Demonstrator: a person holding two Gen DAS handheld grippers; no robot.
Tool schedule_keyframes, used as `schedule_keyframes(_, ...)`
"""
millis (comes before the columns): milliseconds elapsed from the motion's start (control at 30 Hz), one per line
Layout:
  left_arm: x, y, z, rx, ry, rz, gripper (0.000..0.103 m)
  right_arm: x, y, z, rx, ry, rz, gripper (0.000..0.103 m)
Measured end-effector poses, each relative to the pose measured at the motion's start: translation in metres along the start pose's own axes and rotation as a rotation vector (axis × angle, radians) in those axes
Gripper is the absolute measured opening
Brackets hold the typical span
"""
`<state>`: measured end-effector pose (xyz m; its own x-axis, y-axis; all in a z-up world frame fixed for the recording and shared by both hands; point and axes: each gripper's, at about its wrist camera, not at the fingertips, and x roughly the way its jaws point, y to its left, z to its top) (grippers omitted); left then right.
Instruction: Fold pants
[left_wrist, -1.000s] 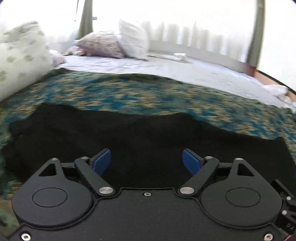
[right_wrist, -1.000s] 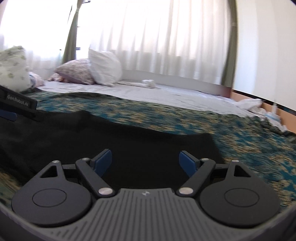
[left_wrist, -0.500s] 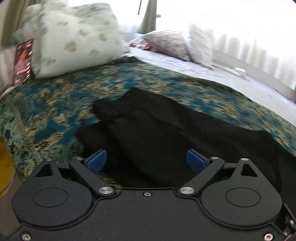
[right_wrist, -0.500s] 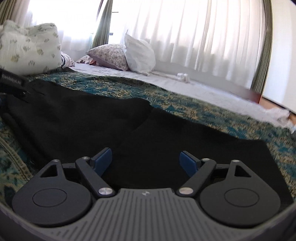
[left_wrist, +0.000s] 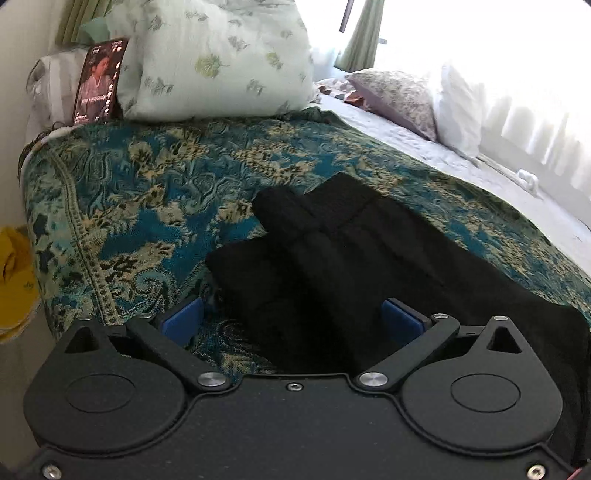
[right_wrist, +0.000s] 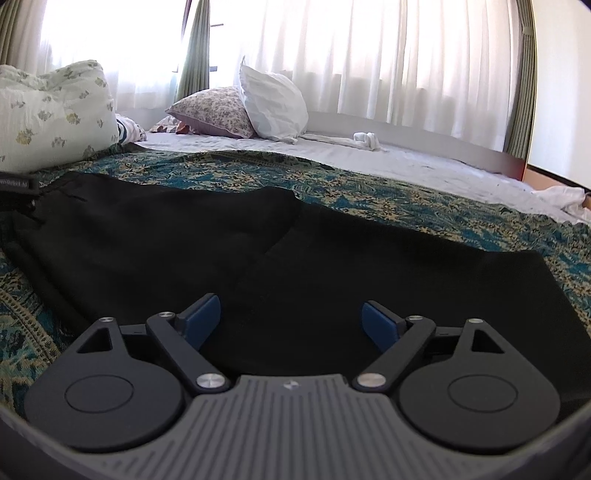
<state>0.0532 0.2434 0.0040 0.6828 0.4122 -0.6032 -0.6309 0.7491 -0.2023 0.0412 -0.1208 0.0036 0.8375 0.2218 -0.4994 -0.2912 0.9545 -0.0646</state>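
**Two Open Grippers Over Black Pants on the Bed**

The left gripper (left_wrist: 291, 321) hangs low over the bed, pointing along the black pants (left_wrist: 351, 258). Its two blue pads (left_wrist: 181, 321) are wide apart and hold nothing. One pad is over the blanket and the other is over the dark cloth.

The right gripper (right_wrist: 291, 321) also hangs low above the pants (right_wrist: 258, 251). Its two blue pads (right_wrist: 201, 317) are wide apart too, with nothing between them.

There is one pair of pants. It lies flat on the blue and tan blanket (left_wrist: 147, 206), spreading from the middle of the left view toward 4 o'clock. The cloth looks soft and dark, with long folds and one end bunched up near the middle.

There are three pillows. A puffy pale one with green leaves (left_wrist: 218, 59) sits at 11 o'clock in the left view. A flowered one (right_wrist: 214, 110) and a plain white one (right_wrist: 273, 103) lean together at 12 o'clock in the right view. Thin white curtains (right_wrist: 369, 55) hang behind them. The blanket looks woven and bumpy.
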Motion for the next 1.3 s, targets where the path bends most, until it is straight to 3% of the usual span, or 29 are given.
schedule_keyframes(167,0.009,-0.004,0.006,0.028,0.017,-0.003,0.103,0.001,-0.002,-0.001,0.014,-0.003,0.003,0.093)
schedule_keyframes(633,0.036,-0.003,0.020,-0.031,0.011,-0.023,0.102,0.000,-0.003,-0.002,0.023,-0.008,0.009,0.093)
schedule_keyframes(700,0.035,-0.003,0.019,-0.033,0.005,-0.026,0.096,0.000,-0.003,-0.002,0.023,-0.008,0.009,0.093)
schedule_keyframes(867,0.022,0.004,0.017,-0.071,-0.035,-0.033,0.048,0.000,-0.003,-0.002,0.023,-0.007,0.009,0.093)
schedule_keyframes(1033,0.009,0.008,0.017,-0.100,-0.077,-0.074,0.025,0.001,-0.005,0.000,0.035,0.006,0.023,0.093)
schedule_keyframes(1133,-0.008,0.001,0.020,-0.077,-0.135,-0.103,0.016,0.000,-0.009,0.004,0.052,0.024,0.045,0.093)
schedule_keyframes(1300,-0.051,-0.031,0.027,0.019,-0.221,-0.221,0.015,-0.013,-0.022,0.016,0.078,0.032,0.080,0.093)
